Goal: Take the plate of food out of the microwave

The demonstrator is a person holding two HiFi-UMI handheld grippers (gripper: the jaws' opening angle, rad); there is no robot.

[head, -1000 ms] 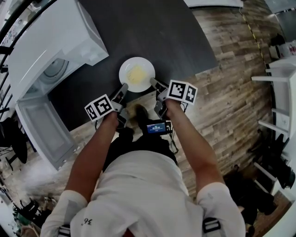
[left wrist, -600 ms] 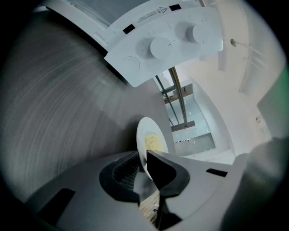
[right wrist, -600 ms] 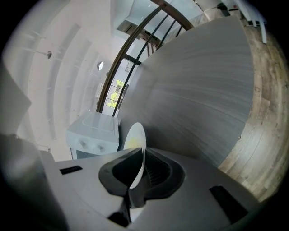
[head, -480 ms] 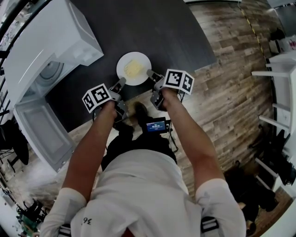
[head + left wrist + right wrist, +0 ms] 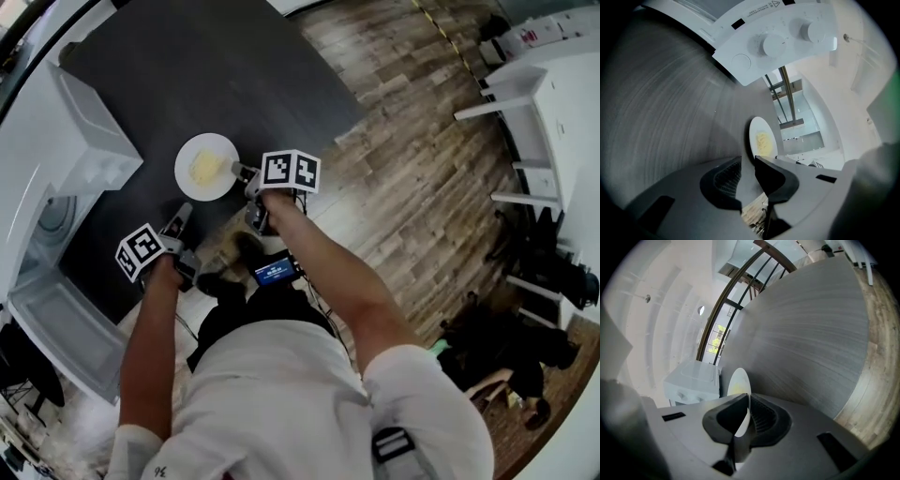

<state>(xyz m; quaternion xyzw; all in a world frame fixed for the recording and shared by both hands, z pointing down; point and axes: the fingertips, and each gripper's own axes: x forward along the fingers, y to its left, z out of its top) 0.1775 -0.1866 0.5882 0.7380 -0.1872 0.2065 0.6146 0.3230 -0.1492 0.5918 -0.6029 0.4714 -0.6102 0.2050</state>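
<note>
A white plate (image 5: 206, 166) with yellow food lies on the dark table (image 5: 234, 66) near its front edge. My right gripper (image 5: 238, 171) is shut on the plate's right rim. In the right gripper view the rim (image 5: 740, 420) is pinched between the jaws of this gripper (image 5: 747, 416). My left gripper (image 5: 184, 213) hangs below and to the left of the plate, apart from it. In the left gripper view that gripper (image 5: 748, 178) is open with only table showing in the gap, and the plate (image 5: 761, 139) lies ahead. The white microwave (image 5: 66, 159) stands at the left, its door (image 5: 52, 323) swung open.
The microwave's panel with two knobs (image 5: 780, 44) rises ahead of the left gripper. White shelving (image 5: 539, 122) stands at the right over the wooden floor (image 5: 422, 159). A small lit screen (image 5: 275, 272) hangs at the person's waist.
The left gripper has come off the plate's rim and drawn back toward the table's edge. The right gripper keeps its hold on the plate. The head view has swung to the right.
</note>
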